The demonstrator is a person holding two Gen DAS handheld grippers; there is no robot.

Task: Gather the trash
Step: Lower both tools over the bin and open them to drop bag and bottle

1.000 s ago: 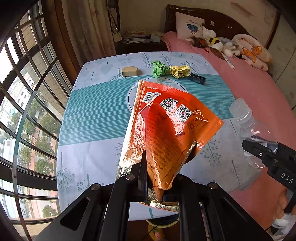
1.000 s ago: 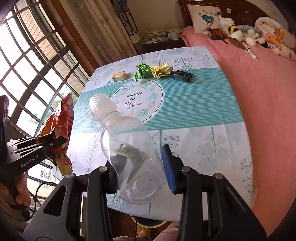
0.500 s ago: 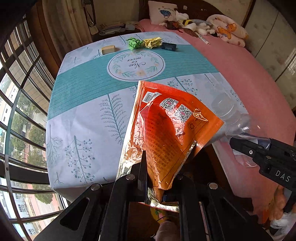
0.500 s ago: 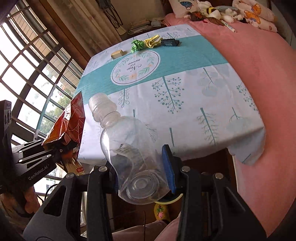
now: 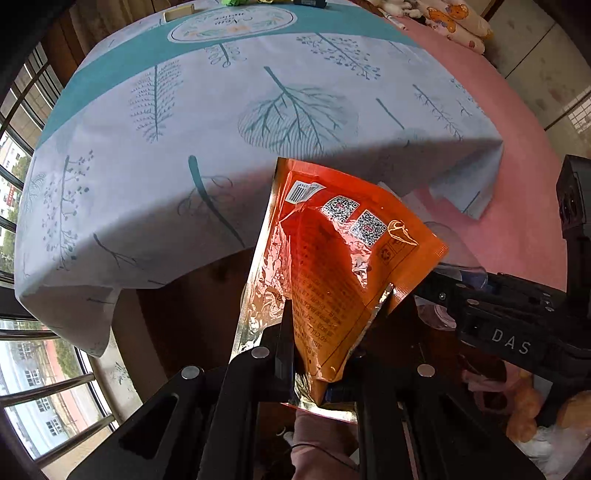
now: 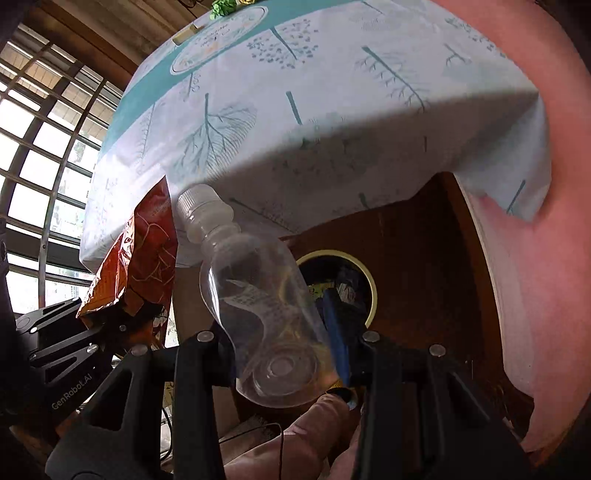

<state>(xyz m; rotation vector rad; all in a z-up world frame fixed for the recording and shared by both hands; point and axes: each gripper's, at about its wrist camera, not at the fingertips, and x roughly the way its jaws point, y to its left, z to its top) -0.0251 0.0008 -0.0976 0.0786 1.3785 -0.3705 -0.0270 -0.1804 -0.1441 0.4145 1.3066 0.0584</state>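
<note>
A bedroom with barred windows and a pink bed [image 5: 517,206] surrounds the bench [image 5: 221,122], draped in a pale cloth printed with teal leaves; crumpled green paper [image 6: 221,6] and a small tan block [image 5: 179,13] remain at its far end. Since 1 second ago both views have swung from looking across the bench top to looking past its near edge and beneath it, indicating both hands have descended. The left tongs [image 5: 314,354] are clamped on the crinkled orange foil snack bag [image 5: 343,258], gripped at its lower end. The right tongs [image 6: 284,354] are clamped on the clear plastic bottle with white cap [image 6: 255,291], held near its base. A round yellow-rimmed bin [image 6: 373,291], already containing wrappers, sits under the bench directly behind the bottle. Judgement: 2 items are close to disposal; release over the bin appears next.
</note>
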